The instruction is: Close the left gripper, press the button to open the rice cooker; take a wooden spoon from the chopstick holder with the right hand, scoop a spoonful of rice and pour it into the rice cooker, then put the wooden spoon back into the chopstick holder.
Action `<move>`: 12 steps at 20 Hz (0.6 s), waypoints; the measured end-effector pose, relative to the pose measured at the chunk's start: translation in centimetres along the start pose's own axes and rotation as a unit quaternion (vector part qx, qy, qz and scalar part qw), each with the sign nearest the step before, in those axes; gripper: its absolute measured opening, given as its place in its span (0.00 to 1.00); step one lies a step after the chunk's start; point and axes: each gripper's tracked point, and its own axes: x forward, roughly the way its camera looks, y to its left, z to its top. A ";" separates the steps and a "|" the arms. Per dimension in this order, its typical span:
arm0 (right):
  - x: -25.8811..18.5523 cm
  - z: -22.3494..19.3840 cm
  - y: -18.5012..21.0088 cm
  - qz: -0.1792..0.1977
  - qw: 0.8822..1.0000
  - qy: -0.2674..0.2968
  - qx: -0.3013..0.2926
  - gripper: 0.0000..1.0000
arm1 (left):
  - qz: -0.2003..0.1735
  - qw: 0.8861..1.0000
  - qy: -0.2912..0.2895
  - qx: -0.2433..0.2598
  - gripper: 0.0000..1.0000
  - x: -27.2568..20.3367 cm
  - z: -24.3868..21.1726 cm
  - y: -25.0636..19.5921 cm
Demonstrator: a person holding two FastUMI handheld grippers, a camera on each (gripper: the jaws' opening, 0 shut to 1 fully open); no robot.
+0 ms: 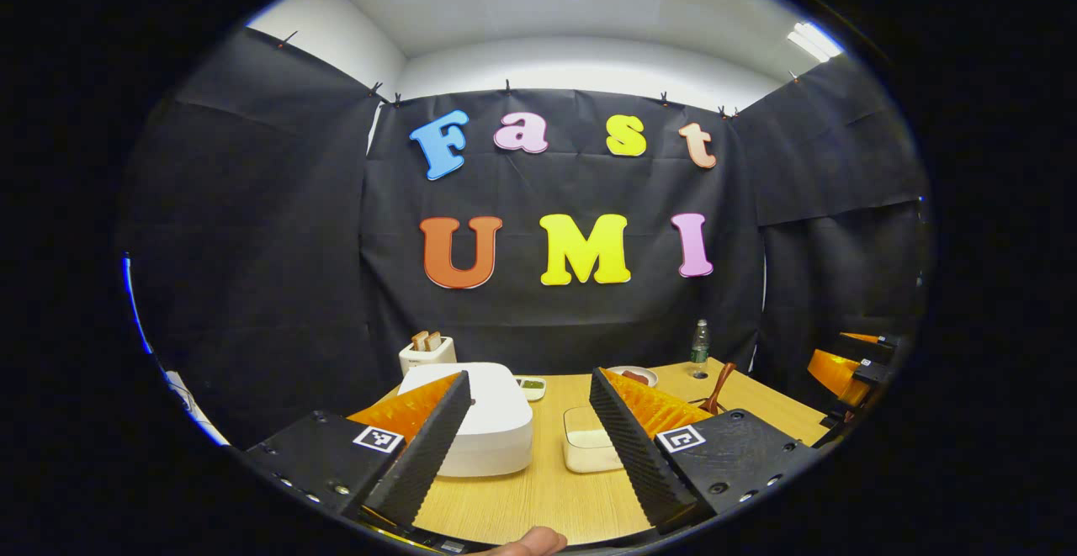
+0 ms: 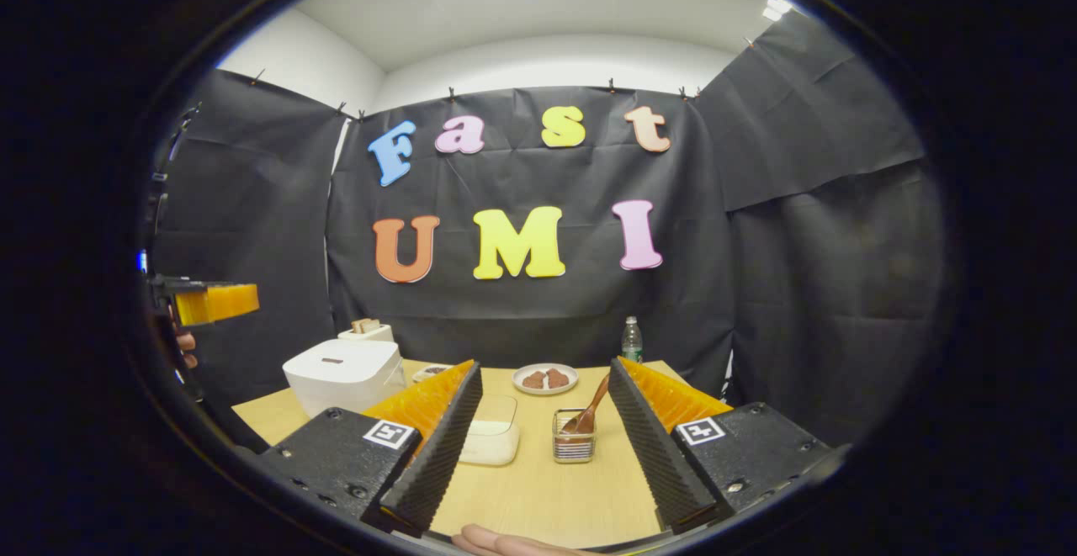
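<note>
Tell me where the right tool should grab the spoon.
Probably the upper handle of the spoon, coming from above. It stands bowl-down in the wire holder, handle leaning up and to the right above the rim, so only that part is free to pinch.

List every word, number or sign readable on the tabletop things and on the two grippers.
Nothing there can be quoted.
water bottle label: too small to read.
rice cooker: no text readable.
square markers on the left gripper and the right gripper: black-and-white patterns, no letters or numbers.
</note>
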 end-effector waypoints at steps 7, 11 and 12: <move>-0.9 0.6 0.1 -0.001 1.000 -0.014 -0.006 0.98 | 0.031 1.000 0.002 0.001 0.96 -1.2 -2.3 -0.7; -0.7 0.1 -0.3 -0.004 1.000 -0.008 0.000 0.93 | 0.026 1.000 -0.012 0.003 0.96 -1.4 -1.6 -1.0; -0.7 -0.1 -0.3 -0.002 1.000 -0.006 0.002 0.93 | 0.025 1.000 -0.012 0.005 0.96 -1.9 -1.9 -0.9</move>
